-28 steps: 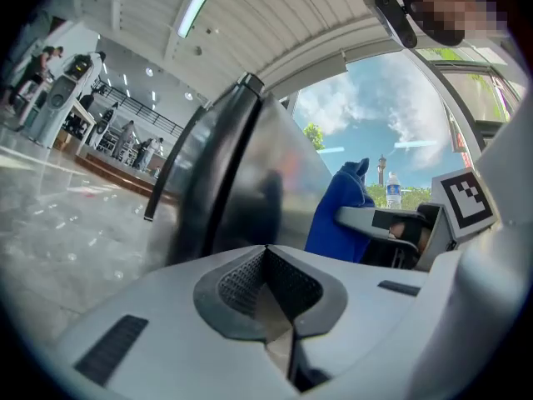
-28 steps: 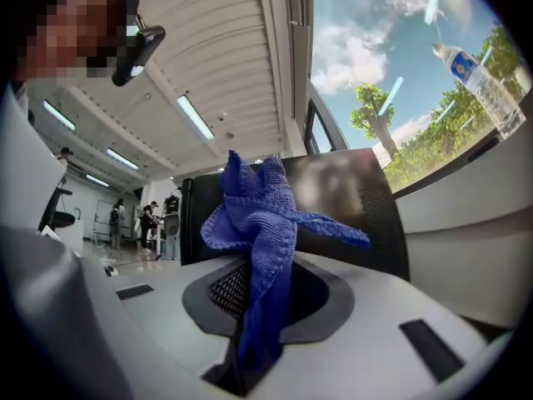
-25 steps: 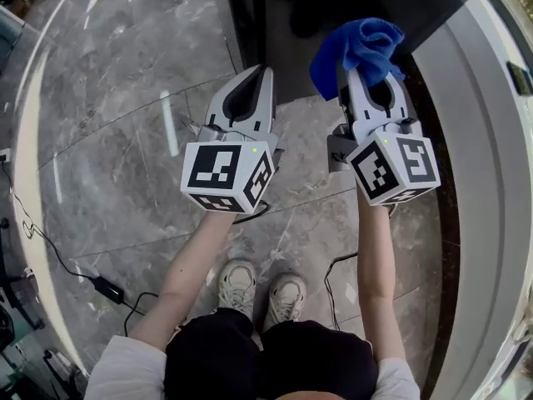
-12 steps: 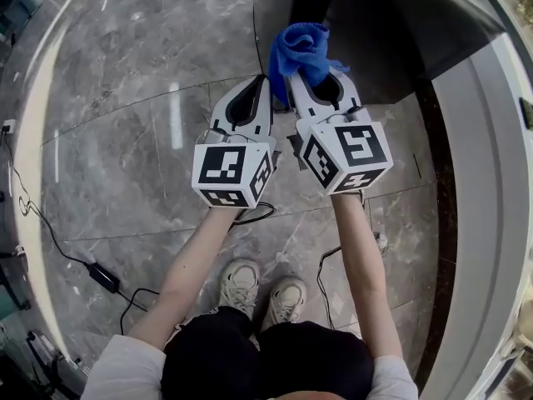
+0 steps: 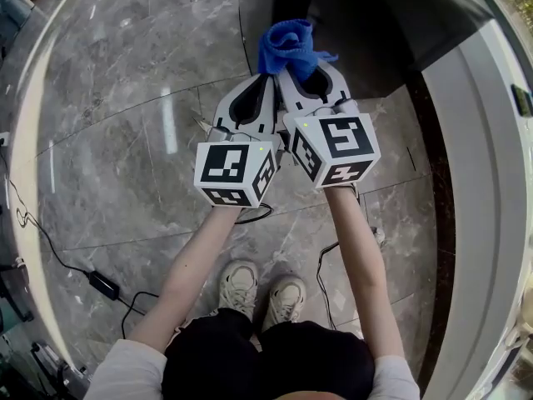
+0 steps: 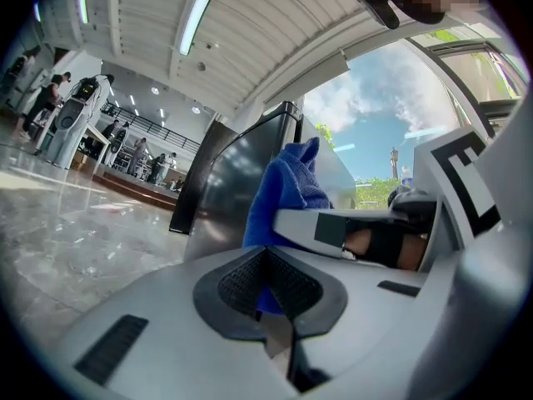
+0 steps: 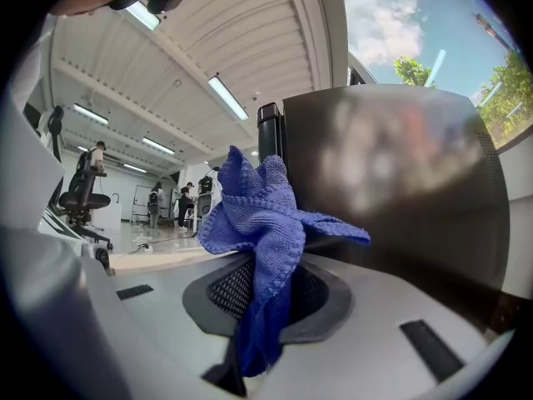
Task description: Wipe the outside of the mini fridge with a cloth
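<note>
"Grey marble floor (image 5: pixel 125 98) fills the left of the head view, with a black cable (image 5: pixel 58 257) trailing along the lower left. Where is the mini fridge?"

"Top centre to upper right: a dark, glossy mini fridge (image 5: pixel 375 32) standing on that floor."

"And the cloth?"

"A blue cloth (image 5: pixel 287 47), bunched up, at upper centre in front of the fridge's left edge. Whether it touches the fridge I cannot tell."

"What has hold of it?"

"The right tongs (image 5: pixel 297 72). In the right gripper view their jaws are closed on it. The cloth runs down between them and fans out above."

"The left tongs (image 5: pixel 260 82)?"

"Jaws pressed together with nothing in them, tips just left of the right pair. The blue seen past them in the left gripper view is that same cloth."
</note>
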The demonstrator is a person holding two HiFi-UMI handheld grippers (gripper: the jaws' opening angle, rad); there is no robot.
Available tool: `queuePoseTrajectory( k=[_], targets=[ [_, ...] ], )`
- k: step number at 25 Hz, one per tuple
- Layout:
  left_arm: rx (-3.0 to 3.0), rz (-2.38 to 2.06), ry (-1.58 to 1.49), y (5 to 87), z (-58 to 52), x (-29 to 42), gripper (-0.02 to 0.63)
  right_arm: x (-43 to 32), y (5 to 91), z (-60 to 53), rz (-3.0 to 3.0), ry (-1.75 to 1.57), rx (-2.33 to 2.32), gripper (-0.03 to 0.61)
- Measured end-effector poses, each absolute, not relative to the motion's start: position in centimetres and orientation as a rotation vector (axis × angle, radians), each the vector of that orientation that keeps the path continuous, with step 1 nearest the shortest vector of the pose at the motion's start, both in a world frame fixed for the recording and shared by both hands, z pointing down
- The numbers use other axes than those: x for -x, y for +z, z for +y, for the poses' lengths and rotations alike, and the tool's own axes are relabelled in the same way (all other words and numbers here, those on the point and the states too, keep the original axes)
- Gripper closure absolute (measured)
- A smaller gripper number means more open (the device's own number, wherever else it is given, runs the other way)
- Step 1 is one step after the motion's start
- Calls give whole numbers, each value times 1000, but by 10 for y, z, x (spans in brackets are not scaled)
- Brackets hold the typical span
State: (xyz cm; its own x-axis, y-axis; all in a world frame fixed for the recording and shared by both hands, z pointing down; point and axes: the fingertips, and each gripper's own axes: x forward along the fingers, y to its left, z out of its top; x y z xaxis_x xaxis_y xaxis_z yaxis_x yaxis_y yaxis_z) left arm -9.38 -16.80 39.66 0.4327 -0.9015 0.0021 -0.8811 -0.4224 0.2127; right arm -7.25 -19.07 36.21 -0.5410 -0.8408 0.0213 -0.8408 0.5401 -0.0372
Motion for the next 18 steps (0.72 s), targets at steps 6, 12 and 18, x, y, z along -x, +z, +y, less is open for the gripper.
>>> queuePoseTrajectory(
  k=[6,12,18],
  targets=[
    [-2512,-1559,-191,390,-168,88,611,43,363,-196,-2690,78,-1605,490],
    [-2541,-1493,-174,392,-165,67,611,-14,361,-207,-2594,96,-1782,490],
    [-2599,-1420,-160,393,-170,30,609,-67,362,-217,-2518,108,-1932,489]
  ],
)
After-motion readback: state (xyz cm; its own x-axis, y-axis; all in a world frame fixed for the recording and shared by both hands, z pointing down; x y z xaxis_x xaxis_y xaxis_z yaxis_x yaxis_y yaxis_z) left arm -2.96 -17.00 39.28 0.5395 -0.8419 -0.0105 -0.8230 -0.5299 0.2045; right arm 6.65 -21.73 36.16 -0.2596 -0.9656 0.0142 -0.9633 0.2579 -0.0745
